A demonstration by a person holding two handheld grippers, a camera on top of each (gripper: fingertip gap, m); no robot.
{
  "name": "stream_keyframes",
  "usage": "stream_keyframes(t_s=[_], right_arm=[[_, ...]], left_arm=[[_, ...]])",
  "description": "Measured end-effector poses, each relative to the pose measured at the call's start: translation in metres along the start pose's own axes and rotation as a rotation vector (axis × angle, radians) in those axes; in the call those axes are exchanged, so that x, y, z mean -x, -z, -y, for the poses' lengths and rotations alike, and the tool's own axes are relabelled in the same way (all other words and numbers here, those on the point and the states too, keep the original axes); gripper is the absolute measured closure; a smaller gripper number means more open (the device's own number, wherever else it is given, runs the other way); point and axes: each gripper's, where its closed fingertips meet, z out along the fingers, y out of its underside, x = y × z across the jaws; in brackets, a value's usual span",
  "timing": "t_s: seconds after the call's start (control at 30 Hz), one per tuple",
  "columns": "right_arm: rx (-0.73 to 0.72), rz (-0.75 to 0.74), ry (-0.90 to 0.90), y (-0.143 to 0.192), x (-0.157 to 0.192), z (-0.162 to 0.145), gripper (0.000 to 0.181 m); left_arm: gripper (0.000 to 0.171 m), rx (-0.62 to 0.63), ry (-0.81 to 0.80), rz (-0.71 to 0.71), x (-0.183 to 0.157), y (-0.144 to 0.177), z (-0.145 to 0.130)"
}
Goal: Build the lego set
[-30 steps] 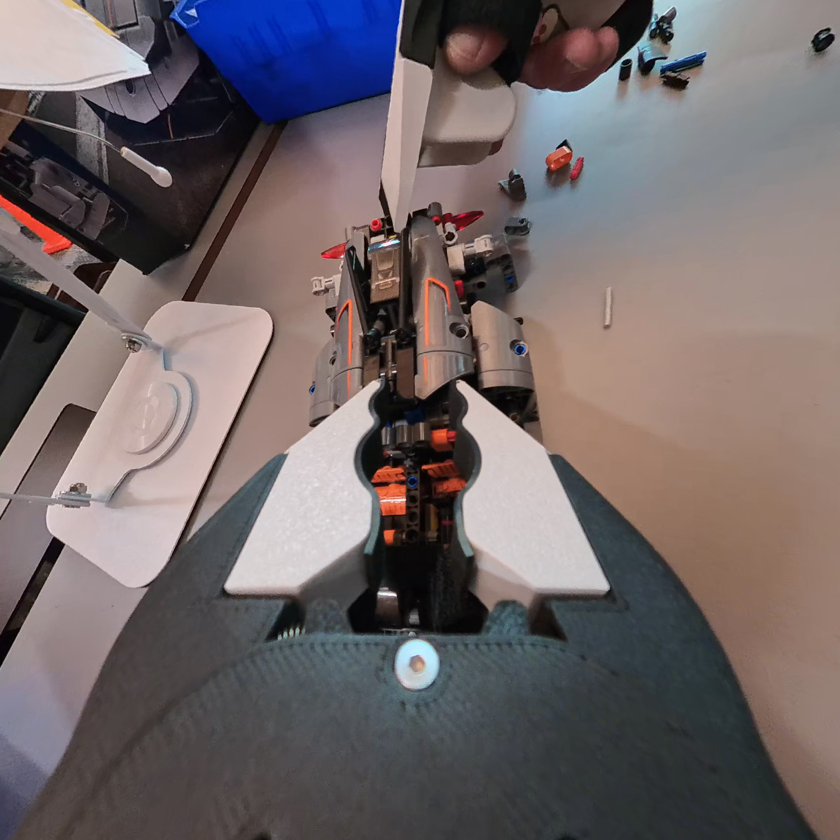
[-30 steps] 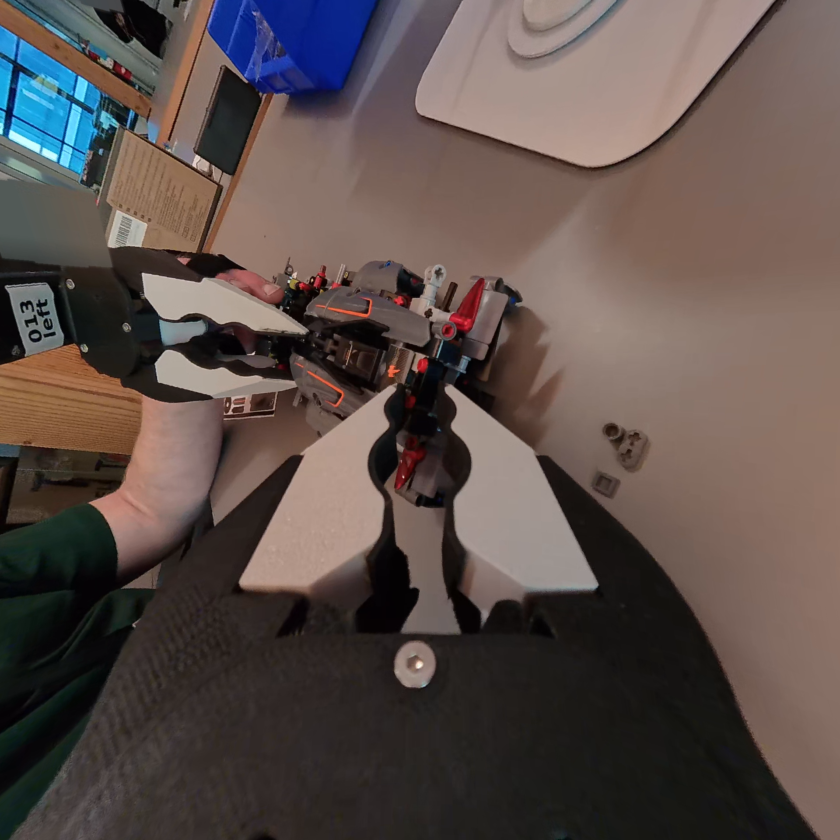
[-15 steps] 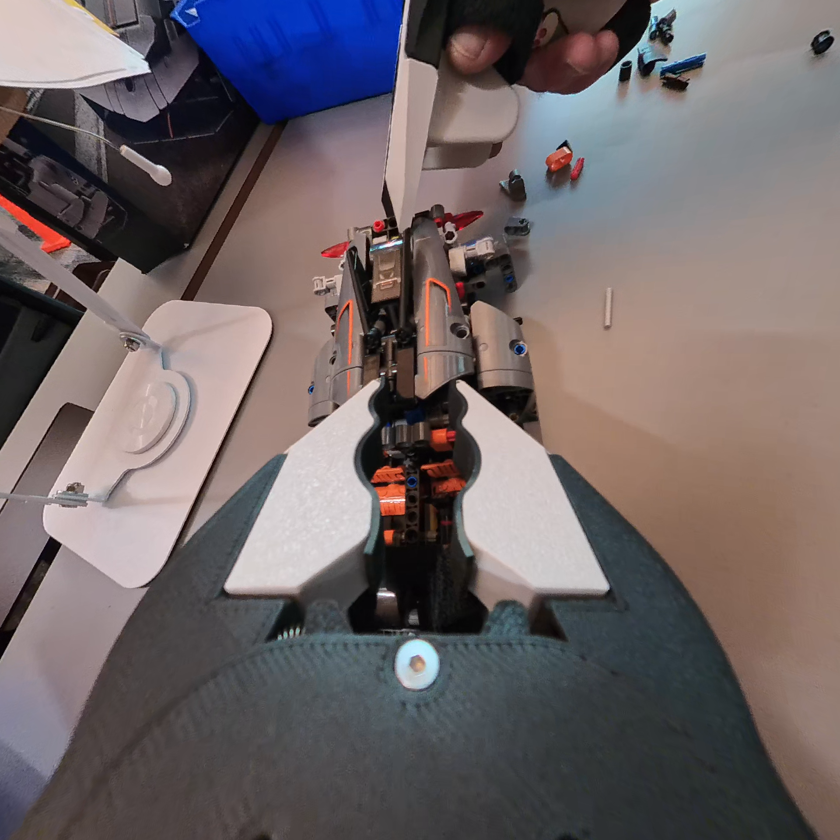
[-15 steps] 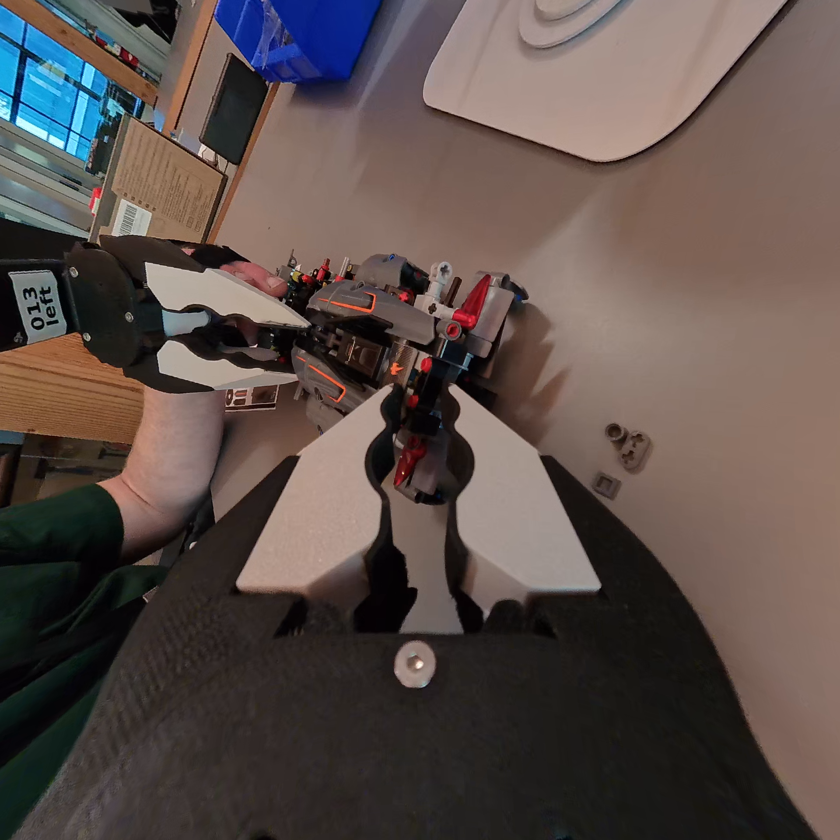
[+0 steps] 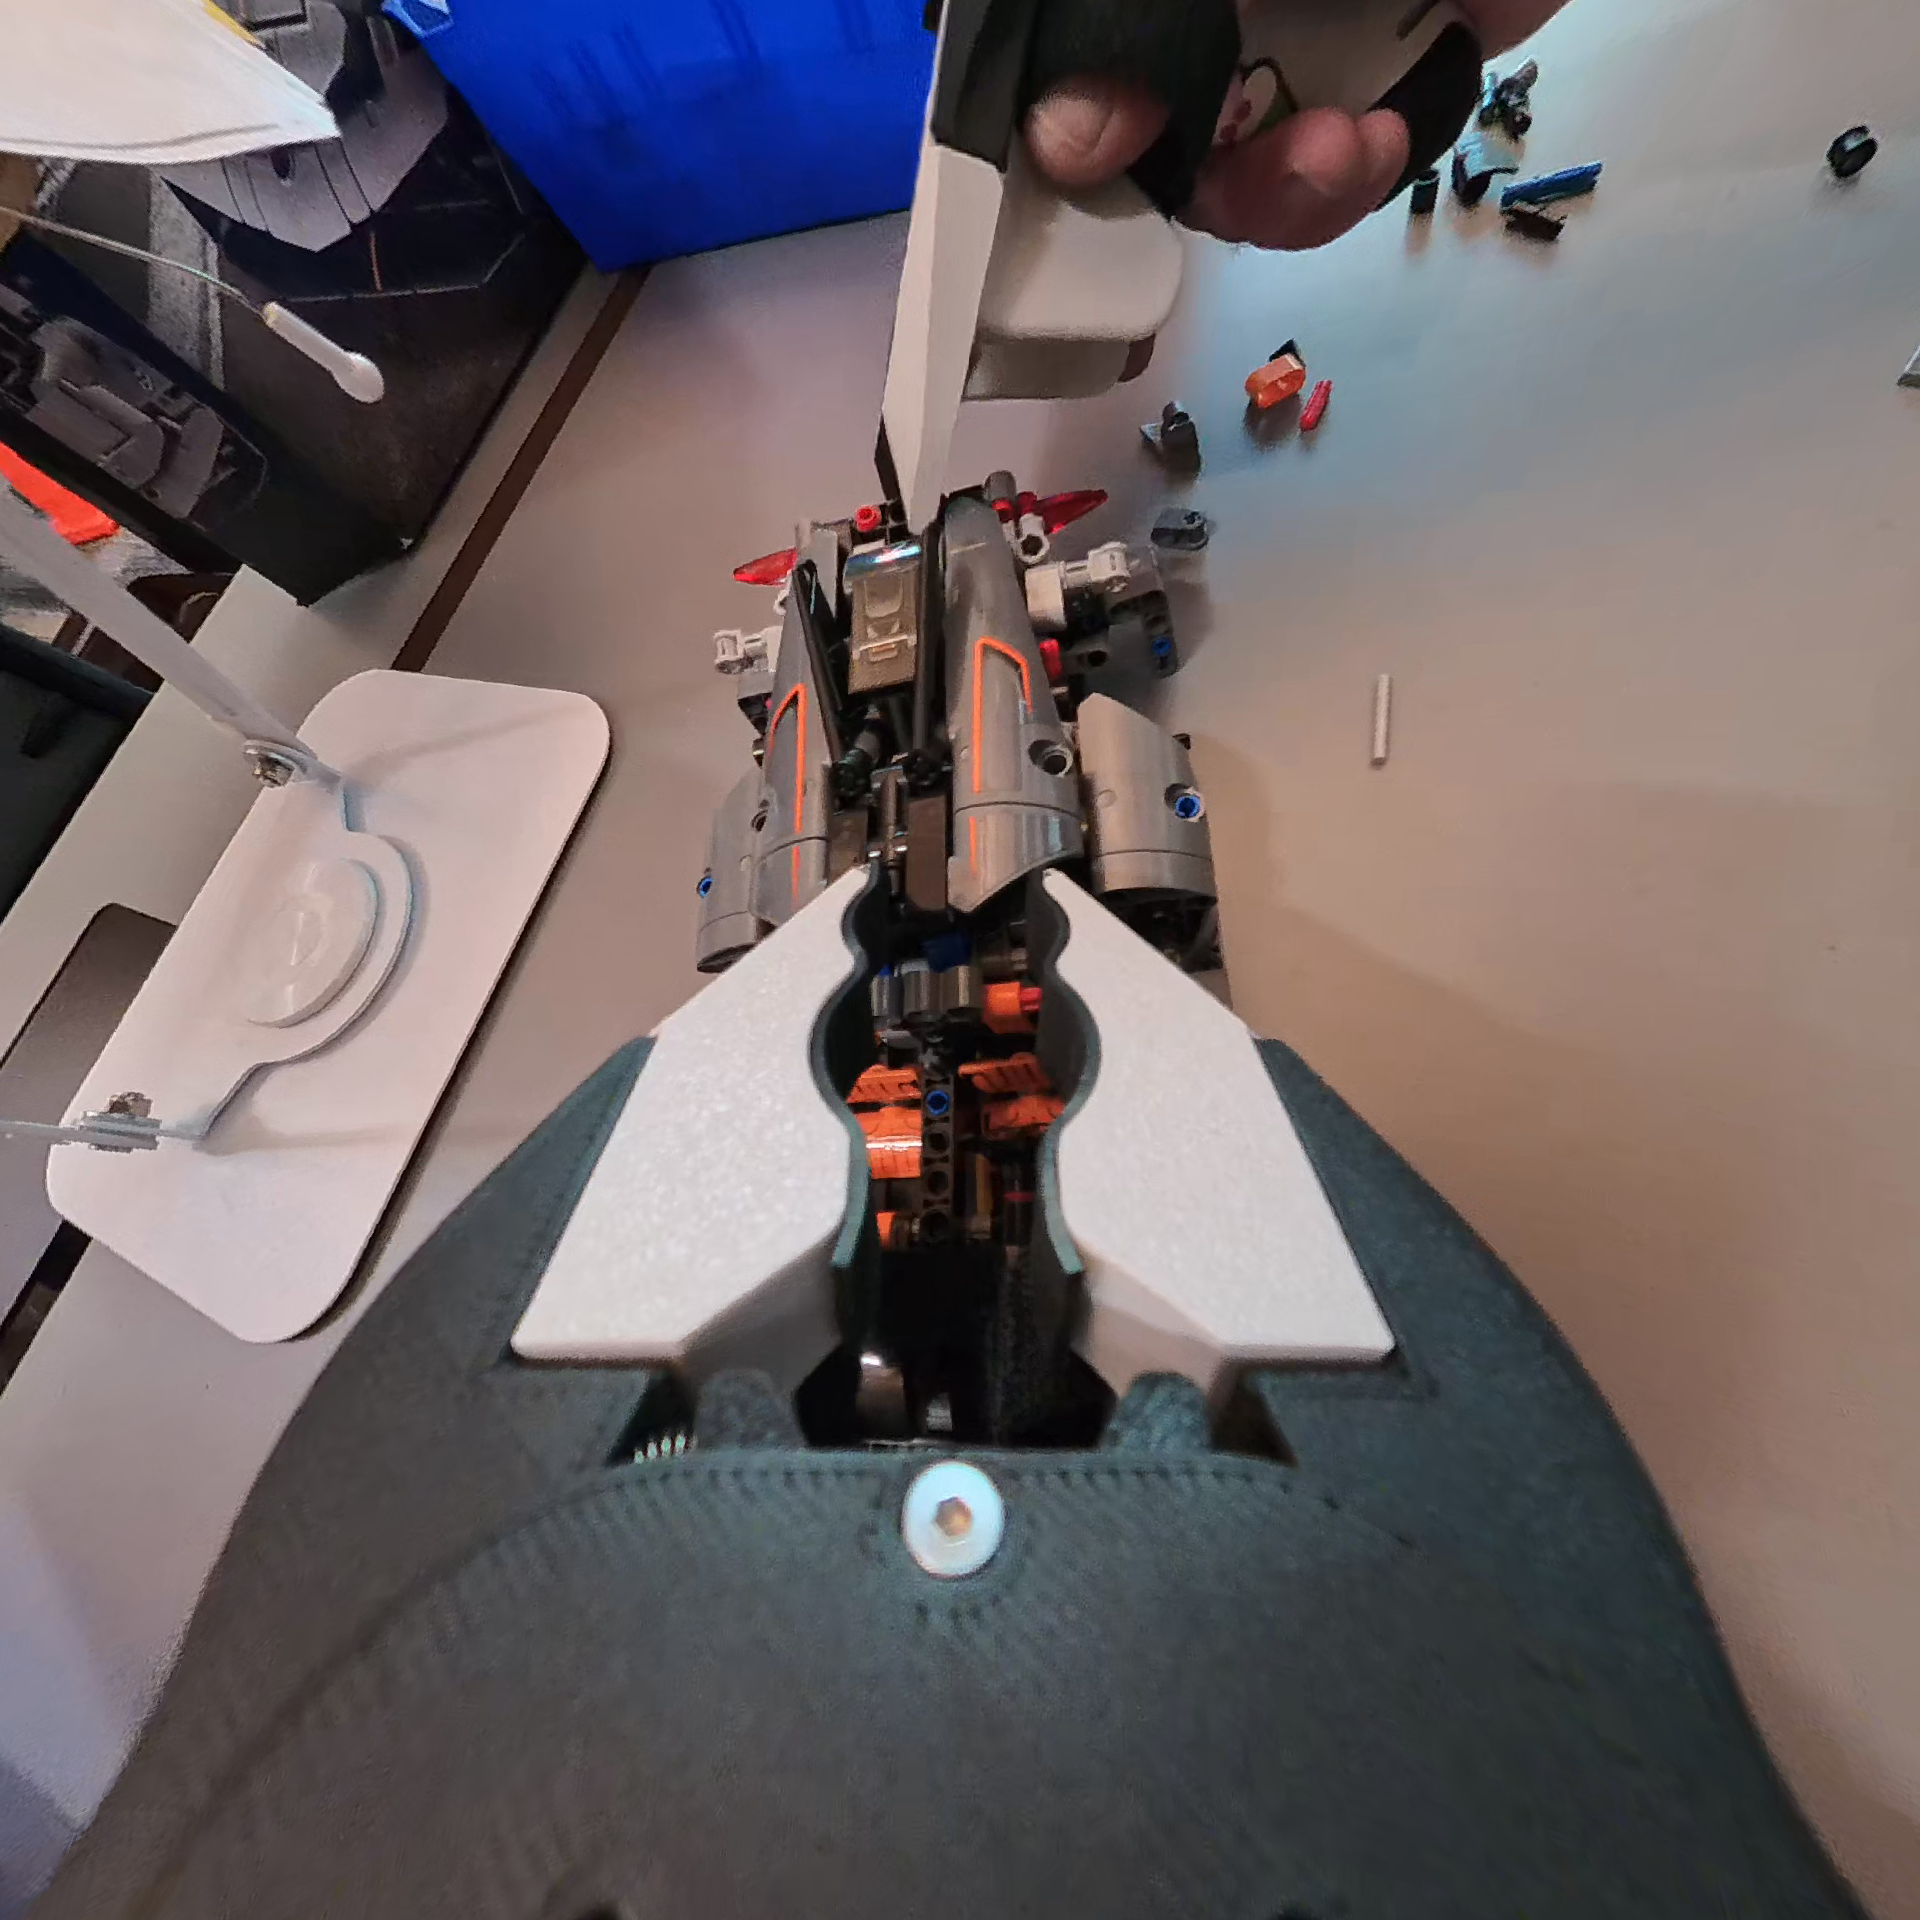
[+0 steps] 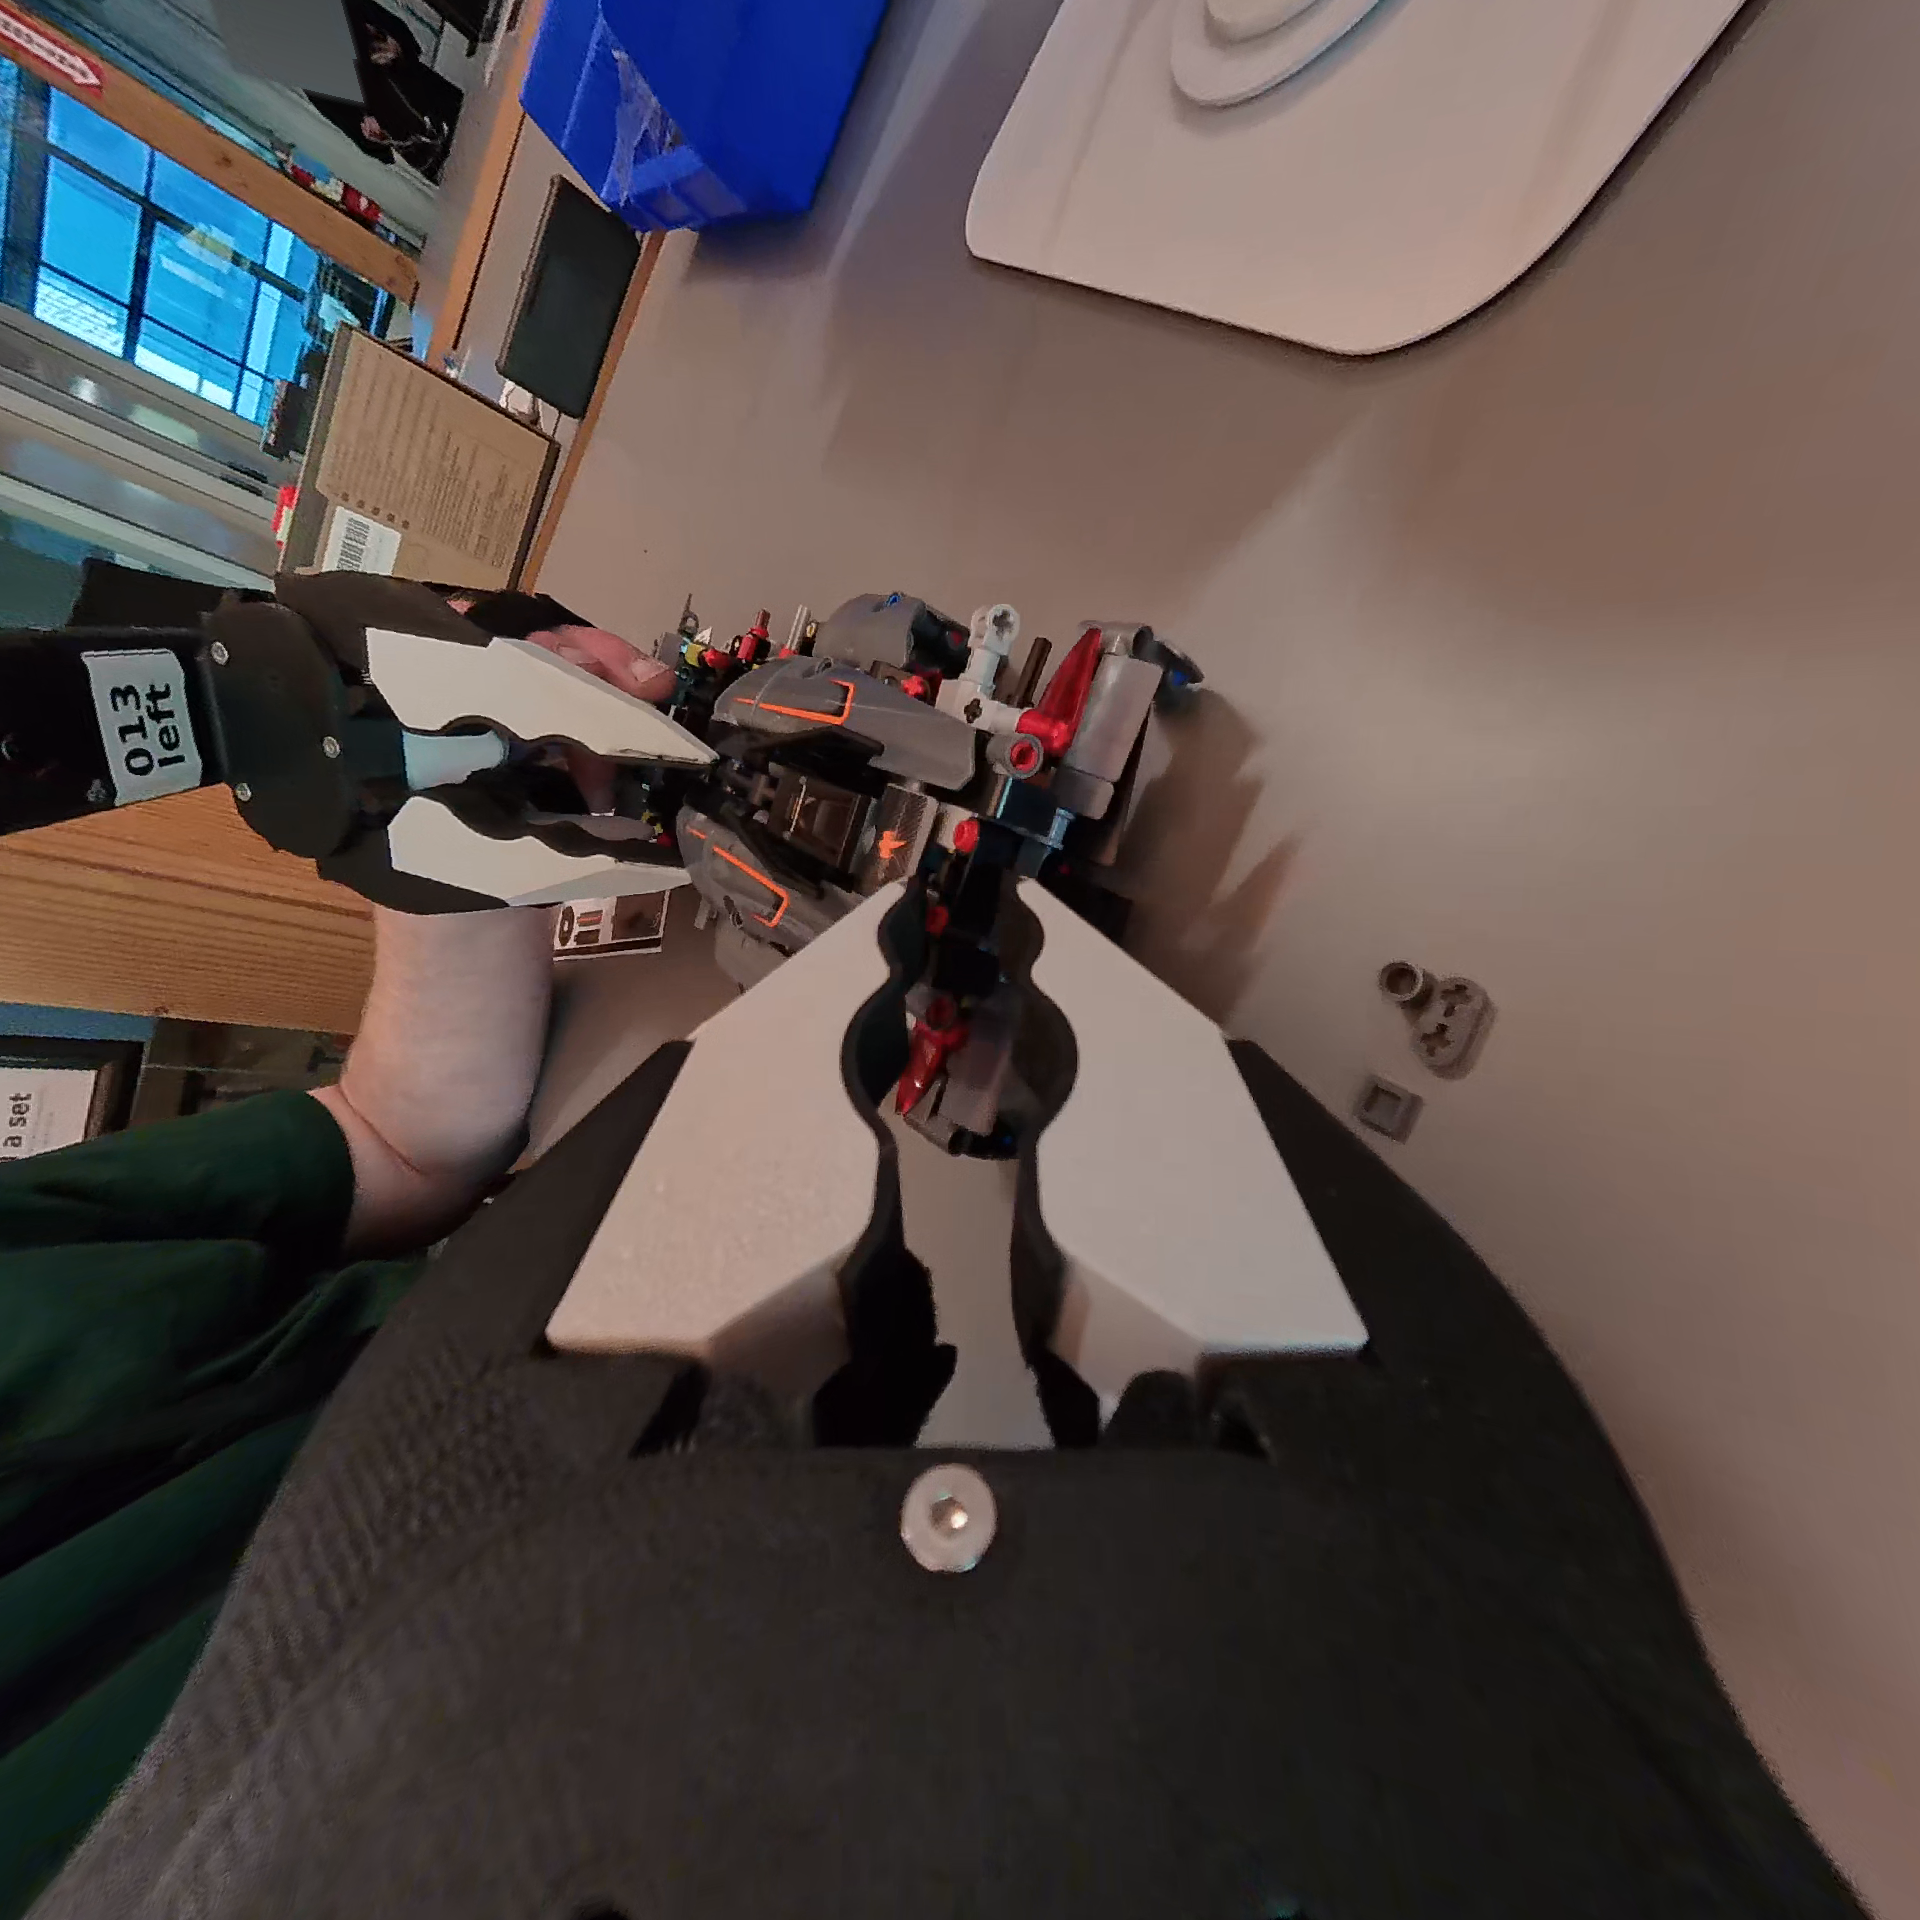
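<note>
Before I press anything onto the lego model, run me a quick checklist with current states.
1. Left tongs gripping the model's rear end: ok.
2. Right tongs closed on the dark and red sub-assembly at the model's front end: ok.
3. Sub-assembly fully seated: cannot tell.
4. Model resting flat on the table: cannot tell.
5. Loose pieces, such as the orange piece, lie apart from the model: ok.

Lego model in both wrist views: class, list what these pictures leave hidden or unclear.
- Lego model: rear end, left wrist view, hidden between the left gripper fingers.
- Its underside: hidden against the table, both views.
- Right gripper: contact point, right wrist view, blurred, dark.
- Loose pieces: left wrist view, too small.
</note>
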Motion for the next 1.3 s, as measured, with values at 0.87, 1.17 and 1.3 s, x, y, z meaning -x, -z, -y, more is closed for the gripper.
stream_keyframes(t_s=[0.87, 1.17, 1.3], right_arm=[[0.019, 0.018, -0.006, 0.000, 0.002, 0.000, 0.170], [0.016, 0.027, -0.031, -0.002, 0.000, -0.002, 0.169], [0.003, 0.033, -0.034, 0.000, 0.002, -0.001, 0.165]], left_arm=[[0.124, -0.010, 0.183, -0.066, 0.008, -0.003, 0.004], [0.124, -0.019, 0.250, -0.108, 0.008, -0.004, 0.004], [0.124, -0.021, 0.252, -0.110, 0.008, -0.004, 0.004]])
